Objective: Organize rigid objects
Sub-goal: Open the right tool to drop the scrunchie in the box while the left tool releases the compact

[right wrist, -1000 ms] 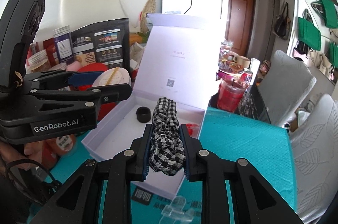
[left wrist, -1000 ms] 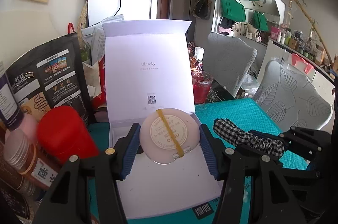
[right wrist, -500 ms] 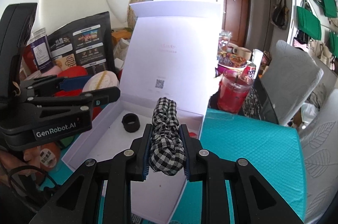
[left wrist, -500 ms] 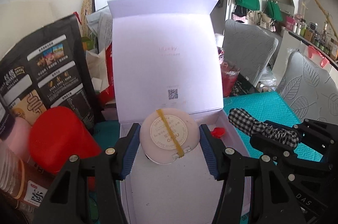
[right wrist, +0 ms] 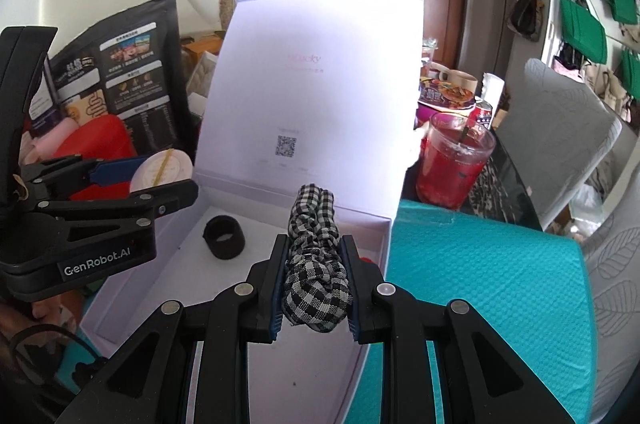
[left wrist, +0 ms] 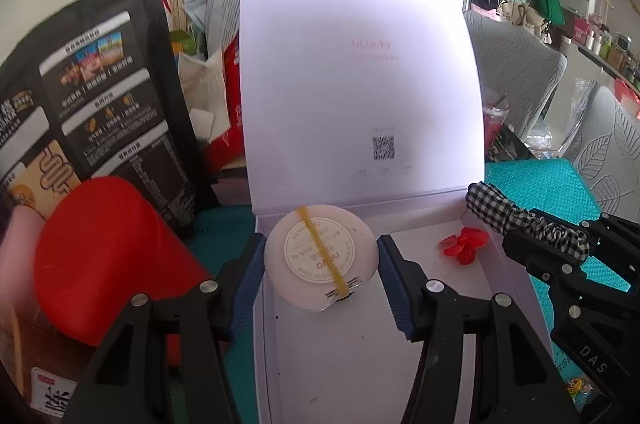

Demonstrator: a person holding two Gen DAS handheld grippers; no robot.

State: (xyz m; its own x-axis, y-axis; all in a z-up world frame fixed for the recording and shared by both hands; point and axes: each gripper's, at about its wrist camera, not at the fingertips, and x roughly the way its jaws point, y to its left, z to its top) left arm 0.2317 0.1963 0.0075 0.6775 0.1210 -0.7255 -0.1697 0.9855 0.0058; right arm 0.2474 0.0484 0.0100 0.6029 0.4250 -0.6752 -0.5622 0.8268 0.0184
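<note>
Your left gripper [left wrist: 320,264] clamps the round compact [left wrist: 320,260] over the open white box [right wrist: 168,288], ready to drop. Right gripper [right wrist: 314,288] pinches the checked scrunchie [right wrist: 316,264] above the box's right side (both w/ fingers tight).

Both wrist views look closely into the open white box [left wrist: 360,364], side by side

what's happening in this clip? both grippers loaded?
Yes. A person with two handheld grippers is packing small items into an open white box. The left gripper is shut on a round pink compact with a yellow band, held over the box's back left corner. The right gripper is shut on a black-and-white checked scrunchie above the box's right side. A black hair tie and a red clip already lie inside.
</note>
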